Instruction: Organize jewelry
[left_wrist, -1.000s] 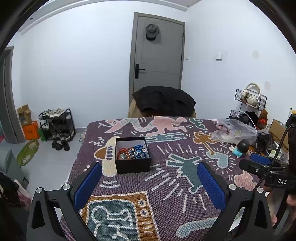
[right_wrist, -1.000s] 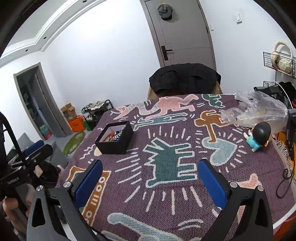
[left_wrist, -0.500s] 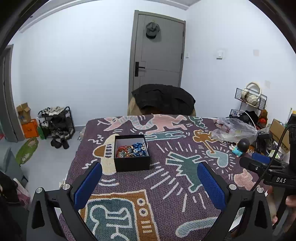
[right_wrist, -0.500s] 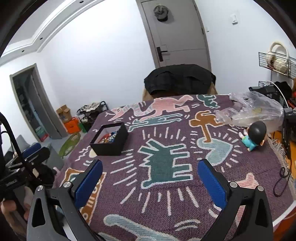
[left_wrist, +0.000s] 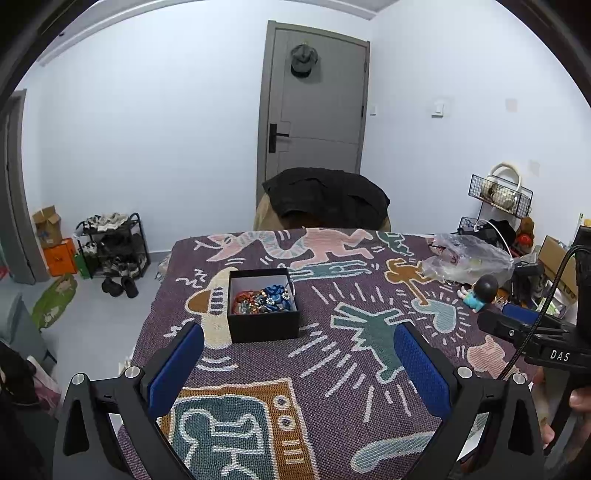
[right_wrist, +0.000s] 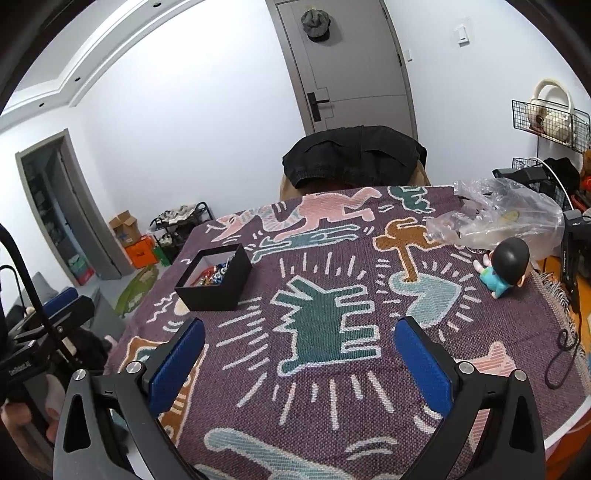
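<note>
A black open box (left_wrist: 263, 322) holding several colourful jewelry pieces (left_wrist: 263, 298) stands on the patterned purple tablecloth (left_wrist: 332, 369). It also shows in the right wrist view (right_wrist: 216, 283), left of centre. My left gripper (left_wrist: 298, 363) is open and empty, held above the table's near edge, just in front of the box. My right gripper (right_wrist: 299, 362) is open and empty, above the near middle of the cloth, to the right of the box. The right gripper's body shows at the right edge of the left wrist view (left_wrist: 535, 334).
A clear plastic bag (right_wrist: 506, 216) and a small doll with a black head (right_wrist: 506, 266) lie at the table's far right. A chair draped with a black jacket (left_wrist: 327, 197) stands behind the table. A black cable (right_wrist: 565, 350) lies on the right edge.
Both grippers have pulled back and risen slightly, so the box looks a little farther away. The jaws stay open and nothing on the table has moved.
</note>
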